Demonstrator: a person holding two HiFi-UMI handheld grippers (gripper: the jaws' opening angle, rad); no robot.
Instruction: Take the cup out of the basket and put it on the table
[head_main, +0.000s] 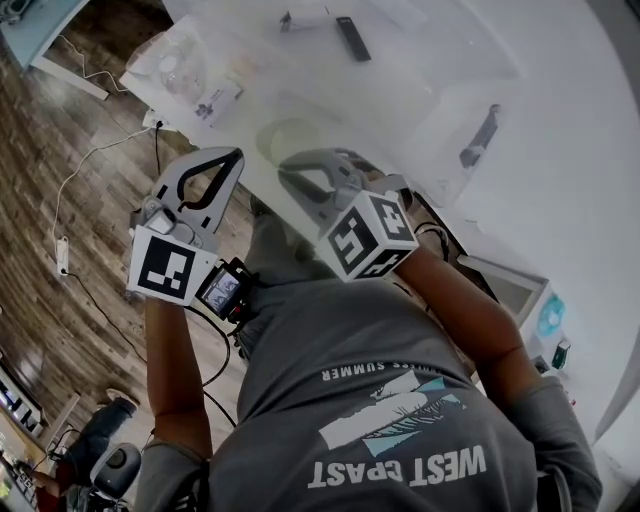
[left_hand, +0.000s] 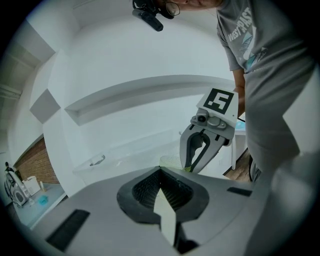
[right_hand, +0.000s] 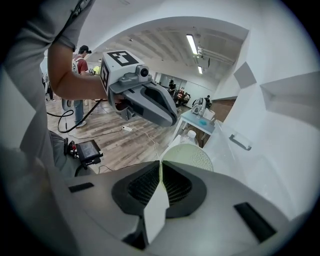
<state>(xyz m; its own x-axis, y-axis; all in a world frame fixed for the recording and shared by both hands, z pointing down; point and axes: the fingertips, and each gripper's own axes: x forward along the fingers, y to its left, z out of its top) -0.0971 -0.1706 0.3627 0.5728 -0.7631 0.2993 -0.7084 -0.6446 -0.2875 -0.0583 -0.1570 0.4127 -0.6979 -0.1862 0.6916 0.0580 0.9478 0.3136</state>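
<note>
A pale green perforated basket (head_main: 290, 138) stands near the edge of the white table (head_main: 560, 150). I see no cup in any view. My left gripper (head_main: 232, 158) is shut and held off the table's edge over the wood floor, left of the basket. My right gripper (head_main: 290, 168) is shut too, with its tips just in front of the basket. In the right gripper view the closed jaws (right_hand: 160, 164) point at the basket's domed side (right_hand: 192, 157), with the left gripper (right_hand: 150, 102) above. From the left gripper (left_hand: 161, 171), the right gripper (left_hand: 200, 150) partly hides the basket (left_hand: 170, 161).
A clear plastic bin with a dark handle (head_main: 480, 135) lies on the table to the right of the basket. A dark remote (head_main: 352, 38) and a plastic bag (head_main: 180, 60) lie further back. Cables and a power strip (head_main: 62, 255) lie on the floor. A small side table (head_main: 545, 315) is at right.
</note>
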